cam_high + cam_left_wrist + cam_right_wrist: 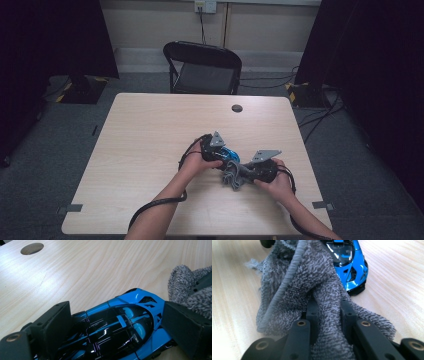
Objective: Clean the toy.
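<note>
A blue and black toy car (120, 325) sits on the table between the jaws of my left gripper (117, 315), which press on its two sides. In the high view the left gripper (222, 154) and the car (231, 154) are right of the table's middle. My right gripper (328, 306) is shut on a bunched grey terry cloth (312, 277) that drapes forward against the car's nose (352, 262). From above, the cloth (235, 176) lies just in front of the right gripper (247, 172), touching the car.
The light wooden table (150, 130) has a round cable hole (237, 108) near its far edge, also seen as the hole (32, 248) in the left gripper view. A black folding chair (202, 65) stands behind the table. Cables trail from both grippers.
</note>
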`<move>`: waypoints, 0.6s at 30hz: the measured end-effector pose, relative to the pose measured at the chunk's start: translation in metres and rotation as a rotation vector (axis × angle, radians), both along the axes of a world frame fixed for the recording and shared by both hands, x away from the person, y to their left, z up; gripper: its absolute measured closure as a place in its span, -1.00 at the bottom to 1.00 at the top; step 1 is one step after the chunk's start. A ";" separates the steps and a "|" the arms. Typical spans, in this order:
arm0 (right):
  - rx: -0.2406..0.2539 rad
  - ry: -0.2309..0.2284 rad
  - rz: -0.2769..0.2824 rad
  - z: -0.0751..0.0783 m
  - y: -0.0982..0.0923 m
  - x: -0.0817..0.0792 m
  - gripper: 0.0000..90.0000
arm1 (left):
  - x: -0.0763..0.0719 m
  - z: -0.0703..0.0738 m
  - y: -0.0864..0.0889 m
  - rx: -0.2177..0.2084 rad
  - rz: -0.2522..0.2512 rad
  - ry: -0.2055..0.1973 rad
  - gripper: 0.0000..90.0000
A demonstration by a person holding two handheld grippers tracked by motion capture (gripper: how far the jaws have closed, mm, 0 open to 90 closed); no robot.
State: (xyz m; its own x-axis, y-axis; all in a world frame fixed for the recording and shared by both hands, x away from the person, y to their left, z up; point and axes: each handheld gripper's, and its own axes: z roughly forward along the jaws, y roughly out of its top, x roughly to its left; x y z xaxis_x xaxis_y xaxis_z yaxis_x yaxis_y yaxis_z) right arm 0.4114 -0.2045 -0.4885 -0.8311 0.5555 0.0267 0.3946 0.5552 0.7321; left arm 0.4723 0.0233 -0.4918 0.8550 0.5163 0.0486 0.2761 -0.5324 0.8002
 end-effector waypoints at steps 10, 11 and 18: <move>-0.011 -0.015 -0.013 0.000 -0.004 0.004 0.66 | 0.000 0.000 0.000 -0.004 0.002 -0.002 -0.80; -0.012 -0.017 -0.016 -0.001 -0.005 0.004 0.66 | 0.000 0.000 0.000 -0.003 0.002 -0.002 -0.80; -0.008 -0.014 -0.044 -0.001 -0.008 0.010 0.66 | 0.000 -0.001 0.000 -0.008 0.002 -0.006 -0.80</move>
